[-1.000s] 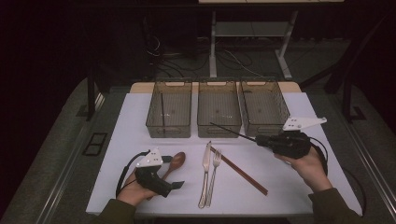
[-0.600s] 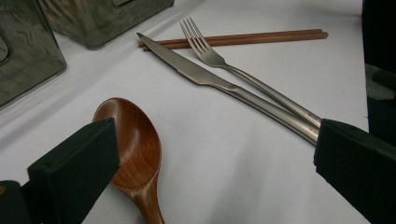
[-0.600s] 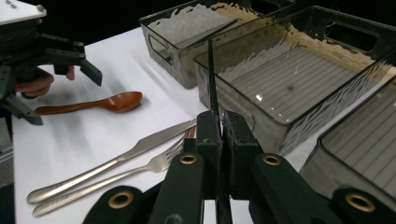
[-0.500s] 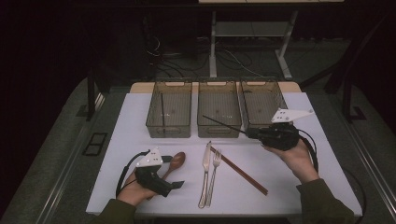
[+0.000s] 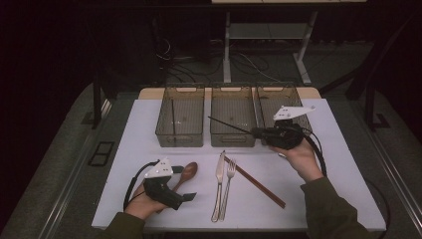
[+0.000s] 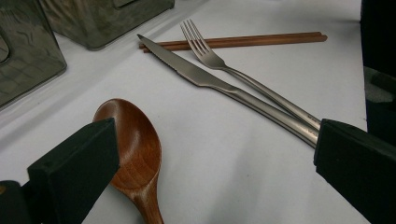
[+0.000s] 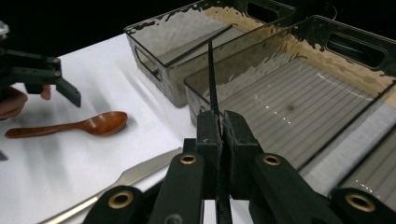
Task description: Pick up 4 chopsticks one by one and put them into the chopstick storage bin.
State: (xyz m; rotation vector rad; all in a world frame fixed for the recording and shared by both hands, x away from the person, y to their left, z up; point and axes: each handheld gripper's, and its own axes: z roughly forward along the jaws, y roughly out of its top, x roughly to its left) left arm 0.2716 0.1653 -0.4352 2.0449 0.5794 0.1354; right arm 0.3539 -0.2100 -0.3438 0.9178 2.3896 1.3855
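Observation:
My right gripper (image 5: 255, 132) (image 7: 218, 123) is shut on a thin black chopstick (image 5: 229, 124) (image 7: 211, 79). It holds the stick in the air, its tip reaching over the middle bin (image 5: 233, 142) (image 7: 299, 116). On the white table near my left hand lies a wooden spoon (image 5: 186, 174) (image 6: 133, 149) (image 7: 93, 125). My left gripper (image 5: 185, 183) (image 6: 217, 135) rests there with its jaws wide open. The spoon bowl lies by one jaw, the knife (image 5: 219, 184) (image 6: 224, 84) handle by the other, and neither is gripped.
A fork (image 5: 228, 186) (image 6: 233, 70) lies beside the knife, with a pair of brown chopsticks (image 5: 256, 182) (image 6: 233, 41) to their right. Three smoky plastic bins stand in a row at the back: left (image 5: 181, 137), middle and right (image 5: 278, 92).
My right gripper has carried the black chopstick left and away from me, toward the bins. My left gripper has stayed put.

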